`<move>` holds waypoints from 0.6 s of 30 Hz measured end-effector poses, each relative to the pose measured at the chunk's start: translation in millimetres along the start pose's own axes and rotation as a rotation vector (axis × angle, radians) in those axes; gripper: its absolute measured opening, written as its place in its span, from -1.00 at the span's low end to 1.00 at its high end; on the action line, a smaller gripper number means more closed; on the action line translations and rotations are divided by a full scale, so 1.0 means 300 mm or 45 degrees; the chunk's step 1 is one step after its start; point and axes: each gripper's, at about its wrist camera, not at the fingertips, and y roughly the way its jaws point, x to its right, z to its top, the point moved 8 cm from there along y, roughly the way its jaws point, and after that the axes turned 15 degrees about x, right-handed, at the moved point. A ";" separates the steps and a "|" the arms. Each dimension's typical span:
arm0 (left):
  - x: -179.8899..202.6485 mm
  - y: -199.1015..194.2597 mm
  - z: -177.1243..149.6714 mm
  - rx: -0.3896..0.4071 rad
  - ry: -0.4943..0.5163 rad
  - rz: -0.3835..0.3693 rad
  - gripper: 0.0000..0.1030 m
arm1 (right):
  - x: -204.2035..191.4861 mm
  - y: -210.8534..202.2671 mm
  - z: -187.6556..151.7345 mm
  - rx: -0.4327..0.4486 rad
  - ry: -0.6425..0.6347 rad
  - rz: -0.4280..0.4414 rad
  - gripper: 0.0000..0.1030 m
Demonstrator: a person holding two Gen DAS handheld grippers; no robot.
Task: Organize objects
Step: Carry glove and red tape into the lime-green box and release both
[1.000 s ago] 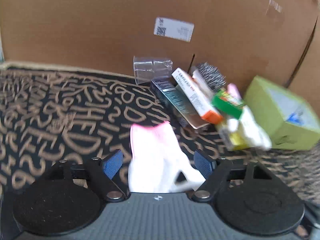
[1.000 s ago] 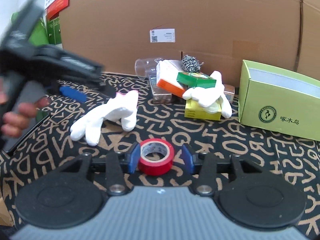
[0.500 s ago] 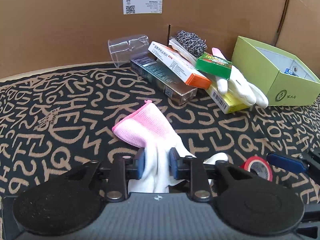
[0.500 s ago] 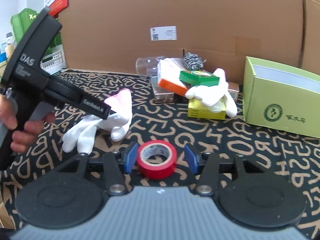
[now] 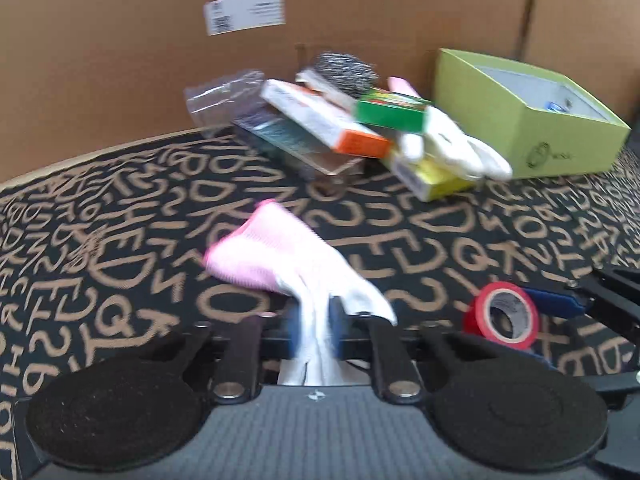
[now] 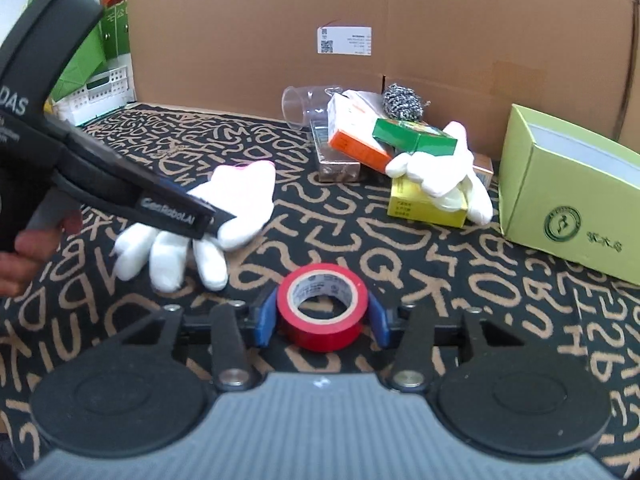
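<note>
The white glove [image 5: 320,280] lies on the patterned surface [image 5: 120,240], pink cuff pointing away, pinched in the just-closed left gripper [image 5: 316,330], while the right gripper [image 6: 322,318], its jaws just narrowed, hugs the red tape roll [image 6: 322,306].

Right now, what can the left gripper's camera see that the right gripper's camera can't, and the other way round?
Only the left wrist view looks into the green box, where something small and blue lies, and shows the left gripper shut on the white glove.

Only the right wrist view shows the person's hand, the glove's spread fingers, and the white basket.

Both show the red tape at the right gripper, the steel scrubber and the letter-patterned cloth.
</note>
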 end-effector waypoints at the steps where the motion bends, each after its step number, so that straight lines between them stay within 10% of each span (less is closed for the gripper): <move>1: 0.014 -0.001 0.002 0.001 0.014 -0.015 -0.83 | 0.005 -0.006 0.001 0.004 0.006 -0.004 -0.11; 8: 0.121 -0.075 0.068 0.039 -0.045 -0.182 -0.83 | 0.079 -0.106 0.008 0.052 0.076 -0.025 -0.11; 18: 0.423 -0.128 0.429 0.275 0.087 -0.438 -0.83 | 0.371 -0.320 0.193 0.289 0.097 -0.230 -0.11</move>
